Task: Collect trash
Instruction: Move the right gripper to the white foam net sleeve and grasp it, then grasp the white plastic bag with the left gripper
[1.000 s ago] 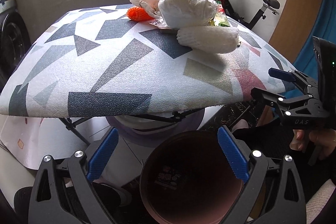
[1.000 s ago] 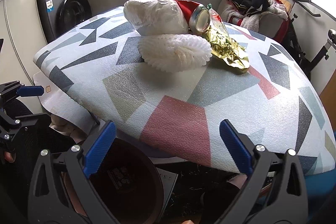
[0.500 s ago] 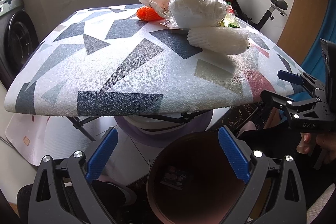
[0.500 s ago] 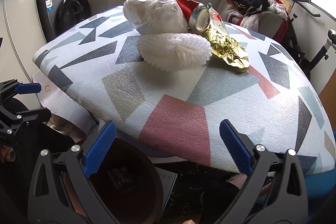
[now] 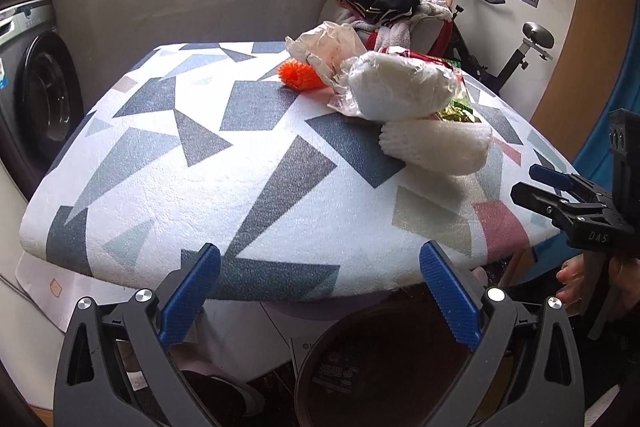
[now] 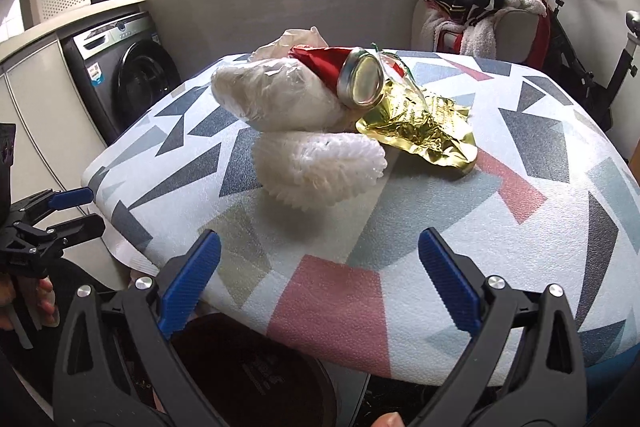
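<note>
Nothing has been picked up yet; this looks like the approach before the first grab. The trash sits in a heap toward the far side of the table (image 5: 248, 163): a white foam net (image 6: 320, 169) nearest the front edge, a bagged white bundle (image 6: 276, 99) touching it behind, a red can (image 6: 348, 77) lying on its side on top, crumpled gold foil (image 6: 424, 127) to the right, and an orange net (image 5: 298, 75) with a clear plastic bag (image 5: 324, 43) at the far edge. The left gripper (image 5: 320, 291) and right gripper (image 6: 320, 281) both hover at the near edge, jaws spread wide and empty, pointed at the heap. A brown bin (image 5: 384, 367) stands below the near edge. The next move likely calls for reaching forward to the foam net, closing gently on it, and dropping it in the bin.
</note>
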